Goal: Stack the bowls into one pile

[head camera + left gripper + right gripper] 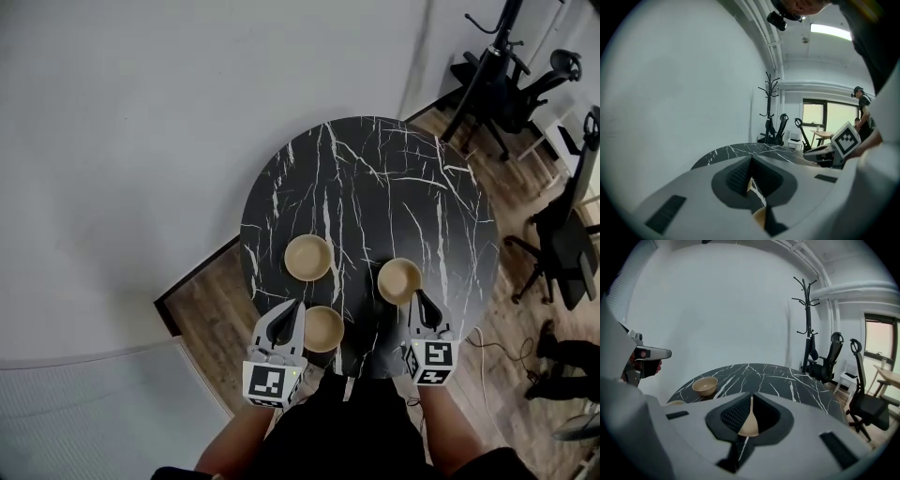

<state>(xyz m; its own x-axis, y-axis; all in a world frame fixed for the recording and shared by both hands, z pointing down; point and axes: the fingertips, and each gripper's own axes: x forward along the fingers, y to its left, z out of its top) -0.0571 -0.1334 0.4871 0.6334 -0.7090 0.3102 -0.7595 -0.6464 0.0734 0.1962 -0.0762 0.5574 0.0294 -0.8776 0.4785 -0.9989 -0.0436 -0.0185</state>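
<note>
Three tan bowls stand apart on the round black marble table (pixel 375 178): a left bowl (pixel 308 257), a near bowl (pixel 323 328) and a right bowl (pixel 399 280). My left gripper (pixel 298 307) hovers at the table's near edge, just left of the near bowl, and its tips meet with nothing between them (pixel 751 161). My right gripper (pixel 418 296) sits just behind the right bowl, its jaws a narrow slit apart and empty (pixel 751 399). Through that slit shows the right bowl (pixel 749 427). In the same view the left bowl (pixel 705 386) stands farther off.
A white wall runs behind and to the left of the table. Office chairs (pixel 562 239) and a black coat stand (pixel 806 310) are on the wooden floor to the right. A cable (pixel 492 349) lies on the floor near the table.
</note>
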